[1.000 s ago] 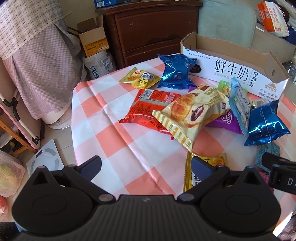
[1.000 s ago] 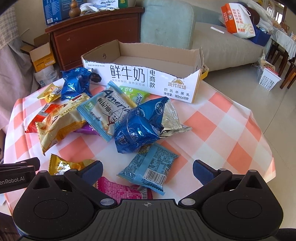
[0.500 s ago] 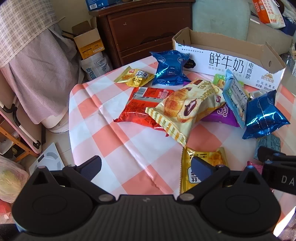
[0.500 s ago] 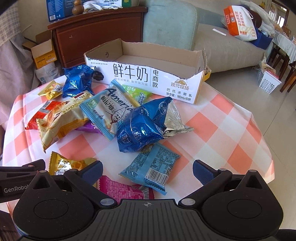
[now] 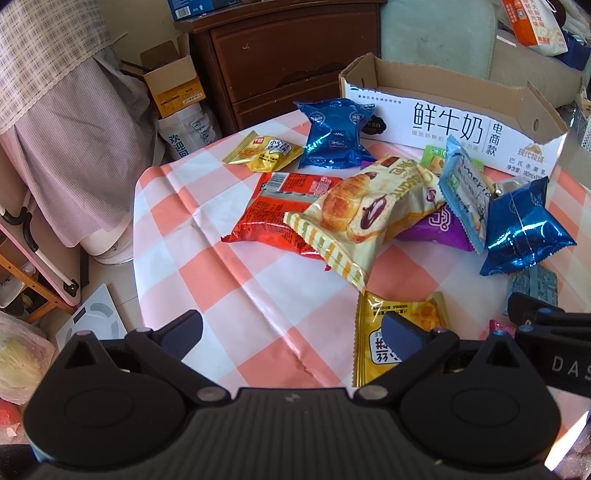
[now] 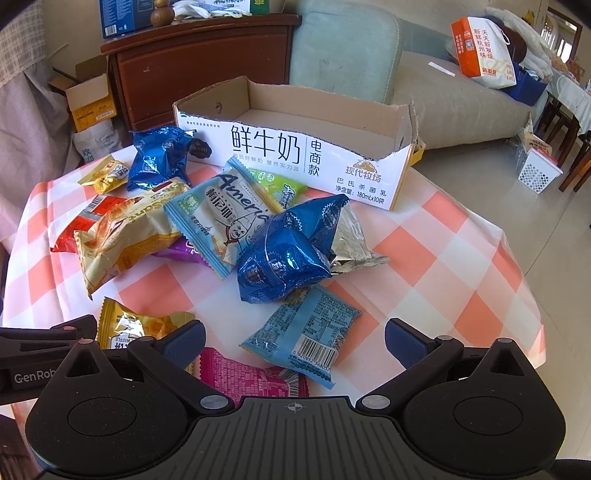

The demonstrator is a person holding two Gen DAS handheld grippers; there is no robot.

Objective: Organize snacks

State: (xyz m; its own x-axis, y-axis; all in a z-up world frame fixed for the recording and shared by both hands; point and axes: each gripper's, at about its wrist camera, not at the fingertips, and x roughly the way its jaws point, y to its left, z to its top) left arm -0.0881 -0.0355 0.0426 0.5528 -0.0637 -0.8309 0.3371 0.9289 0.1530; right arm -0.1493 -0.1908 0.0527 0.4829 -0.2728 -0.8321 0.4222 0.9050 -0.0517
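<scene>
both jaws spread wide, empty. snacks heaped at 12 o'clock before the milk carton box. best to drop the right gripper squarely over the pale-blue barcode packet, pinching mid-body.

Dresser: dark brown wooden dresser behind the worktop, two drawers showing in the left wrist view; a blue box on its top
Small carton: open cardboard carton on the floor left of the dresser; a white printed sack just below it
Sofa: pale green sofa cushion behind; an orange and white bag on the seat at right
Cloth: checked and lilac fabric hanging at far left
Floor: light tiles; a white perforated basket at right; a white flat scale beside the worktop
</scene>
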